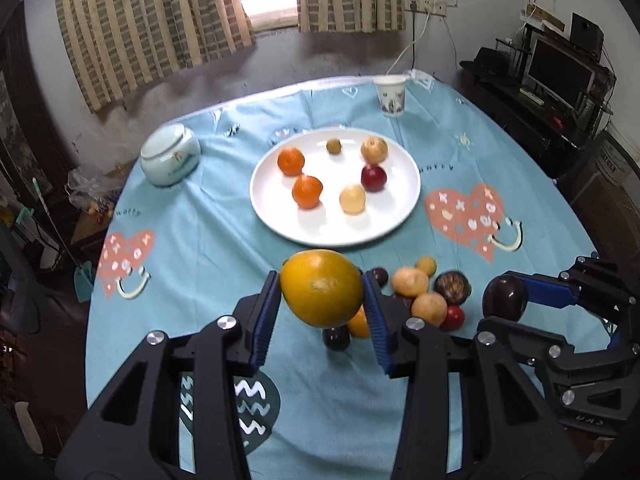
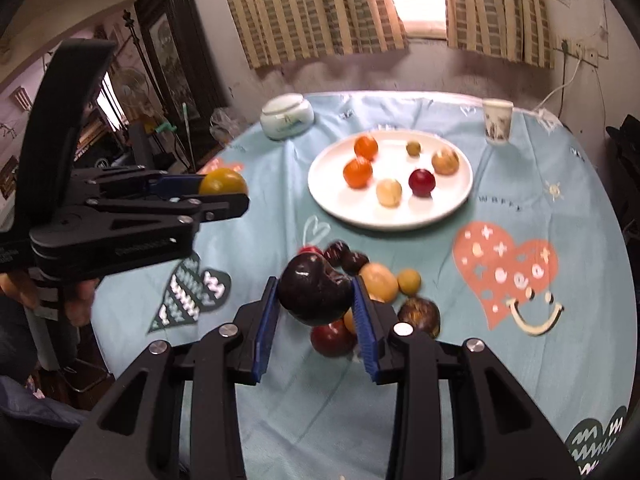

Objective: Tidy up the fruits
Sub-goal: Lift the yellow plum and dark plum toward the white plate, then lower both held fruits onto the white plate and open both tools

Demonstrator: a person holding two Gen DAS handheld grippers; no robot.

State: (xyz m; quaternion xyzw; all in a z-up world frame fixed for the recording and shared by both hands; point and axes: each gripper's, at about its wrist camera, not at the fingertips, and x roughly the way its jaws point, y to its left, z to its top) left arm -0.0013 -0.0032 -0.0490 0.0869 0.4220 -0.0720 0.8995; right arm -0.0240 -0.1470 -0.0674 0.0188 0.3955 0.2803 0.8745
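My left gripper (image 1: 322,290) is shut on a large yellow-orange citrus (image 1: 321,288), held above the blue tablecloth; from the right wrist view it appears at the left as the left gripper (image 2: 224,192) with the citrus (image 2: 222,182). My right gripper (image 2: 316,294) is shut on a dark purple fruit (image 2: 312,294), also seen at the right edge as the dark fruit (image 1: 505,297). Below both lies a pile of loose fruits (image 1: 430,294) (image 2: 384,280). A white plate (image 1: 396,216) (image 2: 452,204) farther back holds several fruits: oranges, pale ones, a red one.
A white-green bowl (image 1: 170,156) (image 2: 287,117) lies tilted at the table's back left. A paper cup (image 1: 391,95) (image 2: 497,121) stands at the back right. A hand (image 2: 76,300) grips the left tool. Curtains, a wall and shelves with a monitor (image 1: 560,72) surround the round table.
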